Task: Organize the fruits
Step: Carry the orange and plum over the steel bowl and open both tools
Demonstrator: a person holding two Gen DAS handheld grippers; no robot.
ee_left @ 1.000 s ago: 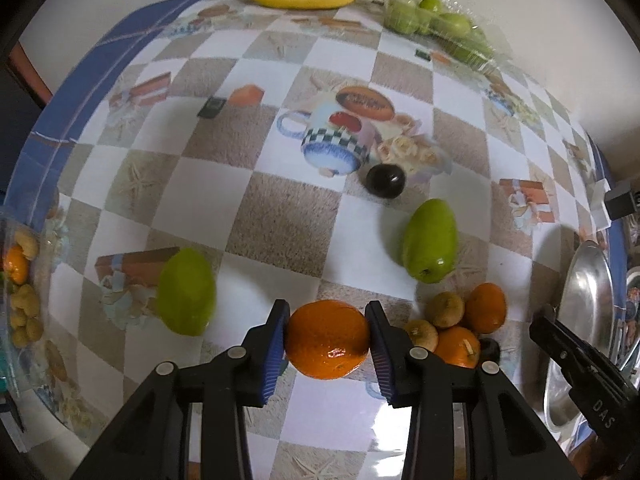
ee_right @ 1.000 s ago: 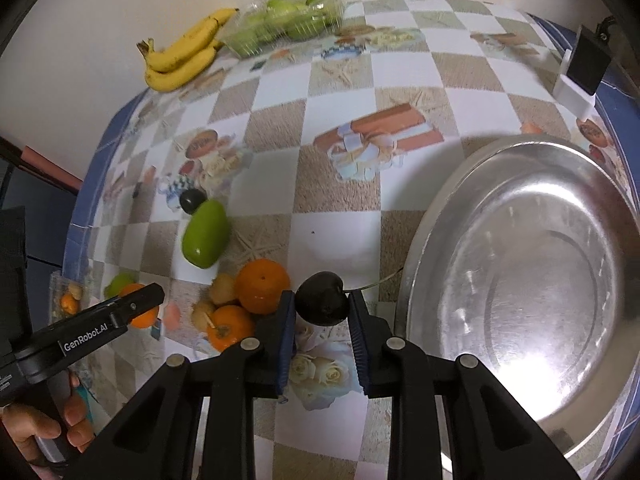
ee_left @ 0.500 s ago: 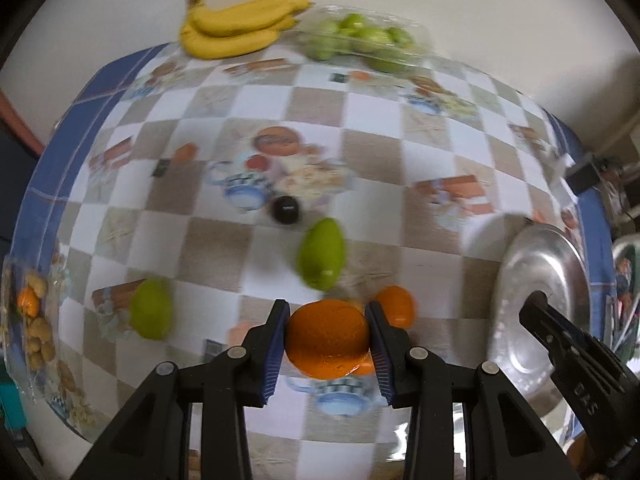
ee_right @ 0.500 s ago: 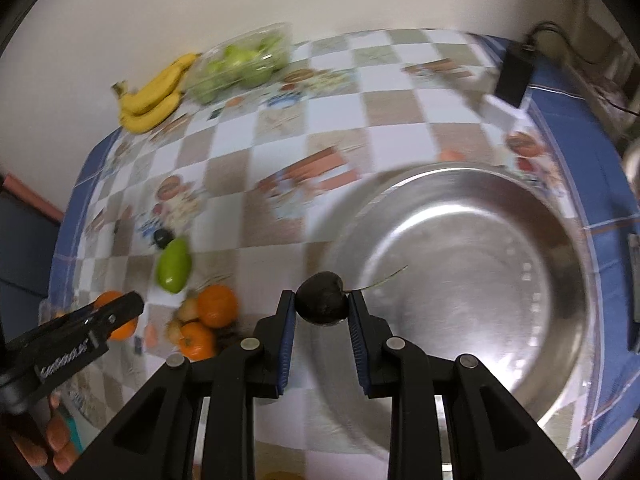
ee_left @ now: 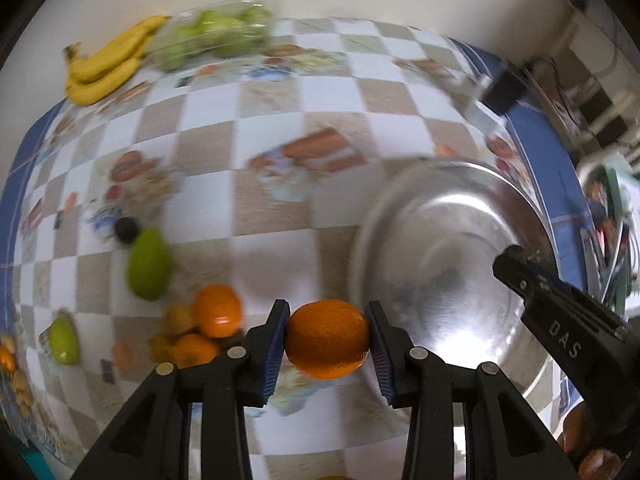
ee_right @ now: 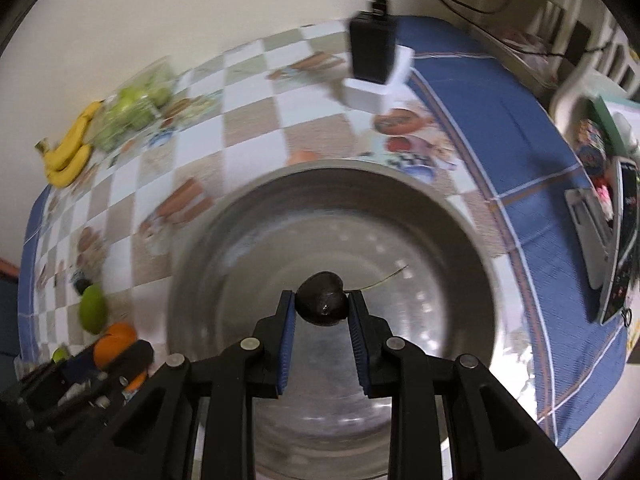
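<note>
My left gripper (ee_left: 327, 338) is shut on an orange (ee_left: 328, 338), held above the checked tablecloth just left of the steel bowl (ee_left: 448, 216). In the right wrist view my right gripper (ee_right: 321, 311) is shut on a dark cherry (ee_right: 322, 304) with a thin stem, hanging over the middle of the steel bowl (ee_right: 460, 240). On the cloth lie a green mango (ee_left: 148, 264), a second green mango (ee_left: 63, 340), a small dark cherry (ee_left: 126, 230) and a cluster of oranges (ee_left: 218, 312) with small brownish fruits. The right gripper's dark fingers (ee_left: 560, 320) reach in over the bowl in the left wrist view.
Bananas (ee_left: 104, 68) and a clear box of green fruit (ee_left: 216, 36) lie at the far edge by the wall. A black adapter on a white box (ee_right: 372, 60) sits behind the bowl. A tray of small fruits (ee_left: 12, 364) is at the left edge.
Both grippers have swung to the right with their fruit. The right one now hangs over the bowl's middle instead of beside its rim; the left one has come up to the bowl's left side.
</note>
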